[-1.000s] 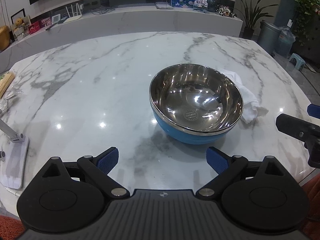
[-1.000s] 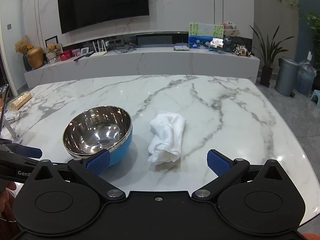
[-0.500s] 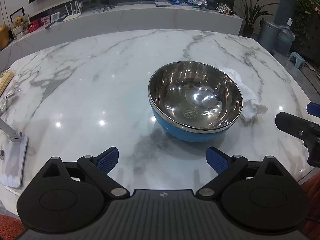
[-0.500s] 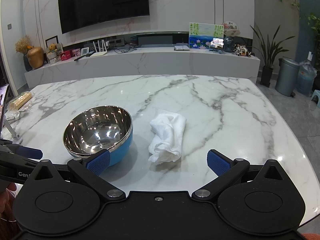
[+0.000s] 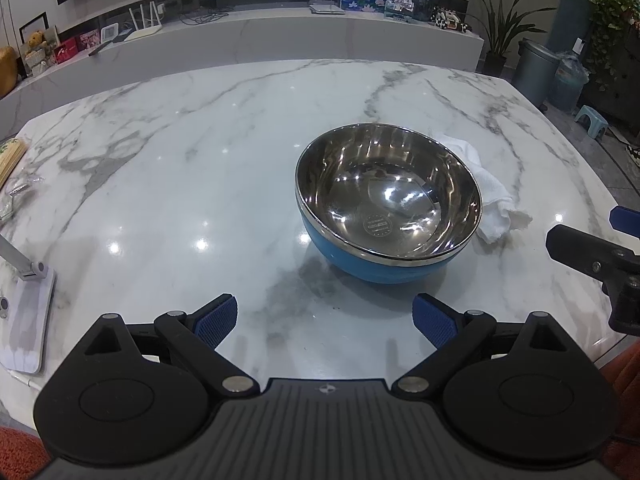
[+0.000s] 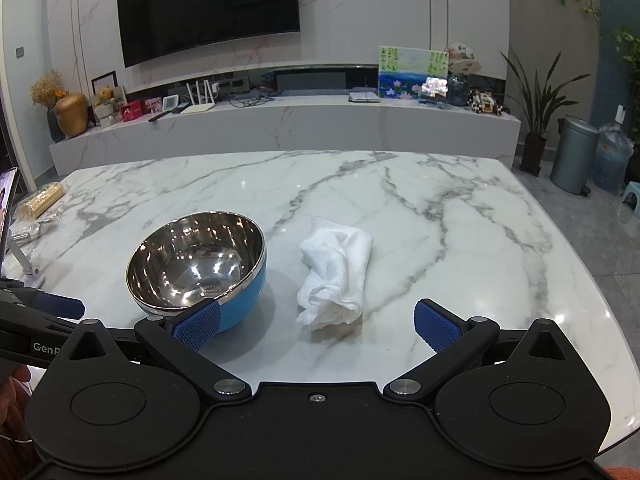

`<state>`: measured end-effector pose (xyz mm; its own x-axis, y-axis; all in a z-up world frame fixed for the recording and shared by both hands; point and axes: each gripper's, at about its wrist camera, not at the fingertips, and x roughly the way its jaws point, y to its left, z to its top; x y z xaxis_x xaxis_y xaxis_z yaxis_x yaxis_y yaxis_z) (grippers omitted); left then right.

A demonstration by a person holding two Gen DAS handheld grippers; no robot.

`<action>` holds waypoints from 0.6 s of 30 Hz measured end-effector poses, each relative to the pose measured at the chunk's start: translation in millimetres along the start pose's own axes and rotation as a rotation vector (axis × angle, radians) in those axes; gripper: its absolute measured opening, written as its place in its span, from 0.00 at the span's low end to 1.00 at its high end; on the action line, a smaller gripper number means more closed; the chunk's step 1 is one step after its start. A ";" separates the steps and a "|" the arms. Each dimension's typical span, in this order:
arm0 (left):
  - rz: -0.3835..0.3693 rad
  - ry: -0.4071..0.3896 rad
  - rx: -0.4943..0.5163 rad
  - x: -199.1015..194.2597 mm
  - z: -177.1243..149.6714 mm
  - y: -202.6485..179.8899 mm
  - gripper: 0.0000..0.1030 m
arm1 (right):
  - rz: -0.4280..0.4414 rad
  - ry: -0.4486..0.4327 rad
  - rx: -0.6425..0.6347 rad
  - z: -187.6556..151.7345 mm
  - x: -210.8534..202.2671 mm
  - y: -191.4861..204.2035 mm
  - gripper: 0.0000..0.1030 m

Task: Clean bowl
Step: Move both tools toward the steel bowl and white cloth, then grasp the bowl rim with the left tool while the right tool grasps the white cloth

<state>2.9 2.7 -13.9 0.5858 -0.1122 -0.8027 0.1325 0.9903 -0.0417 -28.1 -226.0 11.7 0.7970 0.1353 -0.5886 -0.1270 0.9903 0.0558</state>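
A steel bowl with a blue outer shell point(image 5: 388, 208) stands upright on the marble table point(image 5: 180, 168); it also shows in the right wrist view point(image 6: 198, 268). A crumpled white cloth point(image 6: 336, 276) lies just right of the bowl, partly hidden behind it in the left wrist view point(image 5: 490, 196). My left gripper point(image 5: 324, 322) is open and empty, short of the bowl's near side. My right gripper point(image 6: 318, 326) is open and empty, just in front of the cloth. The right gripper's finger shows at the right edge of the left wrist view point(image 5: 588, 256).
A phone on a white stand point(image 5: 24, 312) sits at the table's left edge. A bamboo mat and a wrapped item point(image 6: 40, 202) lie at the far left. The table's near edge is below both grippers. A long TV counter point(image 6: 280, 120) stands behind the table.
The left gripper's view has tilted up slightly, so the bowl sits a little lower in frame than half a second ago. The right gripper has hardly moved. Both stay open.
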 end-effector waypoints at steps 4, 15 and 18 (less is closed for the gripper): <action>0.000 -0.001 0.000 -1.1 0.6 -0.6 0.93 | 0.000 0.000 0.001 0.2 0.5 -0.4 1.00; -0.031 -0.017 0.005 -11.0 10.2 -1.2 0.93 | -0.001 0.005 0.011 6.0 -1.9 -2.7 1.00; -0.044 -0.024 0.004 -14.1 16.0 -0.2 0.93 | -0.005 0.019 0.025 11.8 -0.2 -8.2 0.98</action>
<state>7.4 2.8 7.0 0.5982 -0.1576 -0.7857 0.1617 0.9840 -0.0743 -20.2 -233.8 20.8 0.7864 0.1299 -0.6039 -0.1081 0.9915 0.0725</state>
